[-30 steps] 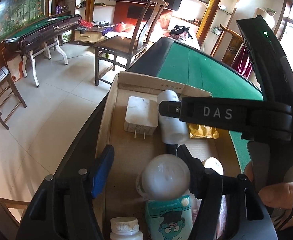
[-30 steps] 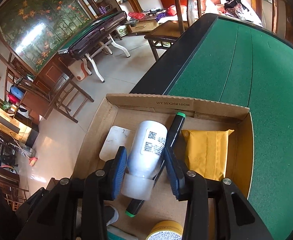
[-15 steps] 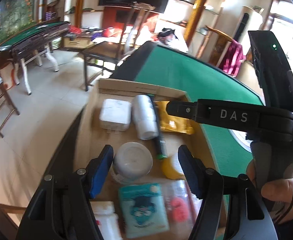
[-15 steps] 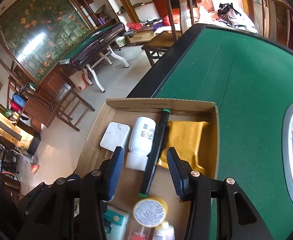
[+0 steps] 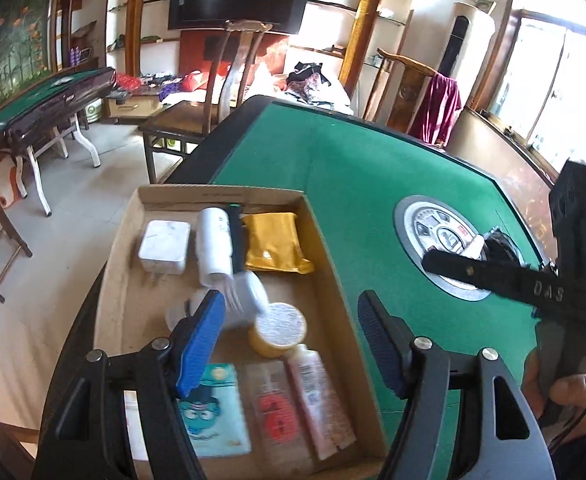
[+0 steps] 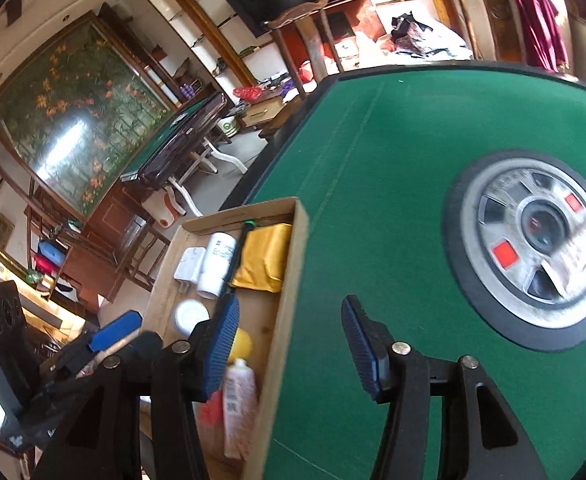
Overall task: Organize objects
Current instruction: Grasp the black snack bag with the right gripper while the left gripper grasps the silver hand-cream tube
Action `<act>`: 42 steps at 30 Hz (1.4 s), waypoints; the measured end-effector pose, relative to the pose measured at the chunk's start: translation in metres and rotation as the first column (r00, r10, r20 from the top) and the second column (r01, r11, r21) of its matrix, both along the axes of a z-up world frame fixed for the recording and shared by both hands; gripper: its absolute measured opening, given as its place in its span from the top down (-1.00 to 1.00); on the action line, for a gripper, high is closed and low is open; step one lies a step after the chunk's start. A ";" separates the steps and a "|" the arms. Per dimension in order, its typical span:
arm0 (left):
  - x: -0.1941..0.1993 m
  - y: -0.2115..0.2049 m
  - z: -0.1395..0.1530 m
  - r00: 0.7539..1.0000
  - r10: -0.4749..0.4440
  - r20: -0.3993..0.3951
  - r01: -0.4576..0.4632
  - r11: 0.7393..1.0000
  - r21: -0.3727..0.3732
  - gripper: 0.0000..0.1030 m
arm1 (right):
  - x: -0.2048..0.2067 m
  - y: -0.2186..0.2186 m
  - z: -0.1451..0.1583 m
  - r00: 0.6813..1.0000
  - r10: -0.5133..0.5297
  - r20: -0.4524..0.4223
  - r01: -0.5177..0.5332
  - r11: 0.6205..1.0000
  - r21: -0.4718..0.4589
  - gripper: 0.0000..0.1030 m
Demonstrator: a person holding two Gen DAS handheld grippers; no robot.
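Both grippers hang wide open and empty above the green table.

The left gripper [image 5: 293, 340] spreads over the near right corner of the cardboard box [image 5: 325, 248]; the right gripper [image 6: 289, 344] straddles the box's right wall. Inside the box lie a white charger [image 5: 164, 246], white bottle [image 5: 213, 246], gold packet [image 5: 273, 242] at the far end, yellow jar [image 5: 279, 330] and tube [image 5: 317, 392] nearer.
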State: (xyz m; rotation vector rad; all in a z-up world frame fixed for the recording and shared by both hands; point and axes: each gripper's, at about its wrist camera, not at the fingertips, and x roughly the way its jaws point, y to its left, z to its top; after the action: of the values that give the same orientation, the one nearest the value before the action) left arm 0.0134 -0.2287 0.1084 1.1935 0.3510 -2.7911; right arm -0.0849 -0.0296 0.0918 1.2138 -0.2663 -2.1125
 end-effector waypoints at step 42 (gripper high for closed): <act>-0.047 0.166 -0.044 0.936 -0.336 0.100 0.342 0.938 -0.048 -0.59 | -0.152 0.219 -0.061 0.967 -0.136 -0.214 0.237 0.783 0.575 0.35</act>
State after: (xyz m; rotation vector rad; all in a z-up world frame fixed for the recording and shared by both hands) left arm -0.0334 -0.0627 0.0641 1.4866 0.0471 -2.9868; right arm -0.2369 0.1897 0.0312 1.3862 0.4129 -2.5610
